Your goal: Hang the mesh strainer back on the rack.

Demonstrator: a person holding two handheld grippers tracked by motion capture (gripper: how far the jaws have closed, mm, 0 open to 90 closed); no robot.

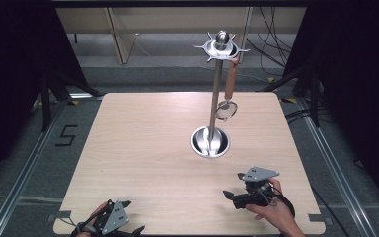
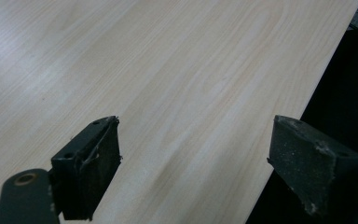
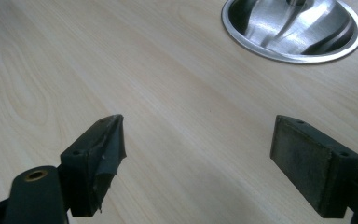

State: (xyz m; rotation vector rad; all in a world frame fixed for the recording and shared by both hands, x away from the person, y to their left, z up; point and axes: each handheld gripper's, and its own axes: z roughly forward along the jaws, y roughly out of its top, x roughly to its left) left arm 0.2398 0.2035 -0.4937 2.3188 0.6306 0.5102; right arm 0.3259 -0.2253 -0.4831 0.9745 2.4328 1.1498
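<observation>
Strainer (image 1: 226, 109) hangs on the utensil stand (image 1: 210, 142) at twelve o'clock; left gripper (image 1: 128, 230) and right gripper (image 1: 231, 190) rest released, apparently finished.

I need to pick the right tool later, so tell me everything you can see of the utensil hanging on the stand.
The hanging utensil looks like a small strainer or skimmer: a brown, wood-like handle above a round metal head. It hangs upright, head down, from a hook on the metal stand's top ring, beside the pole and above the round base. Neither gripper touches it.
</observation>
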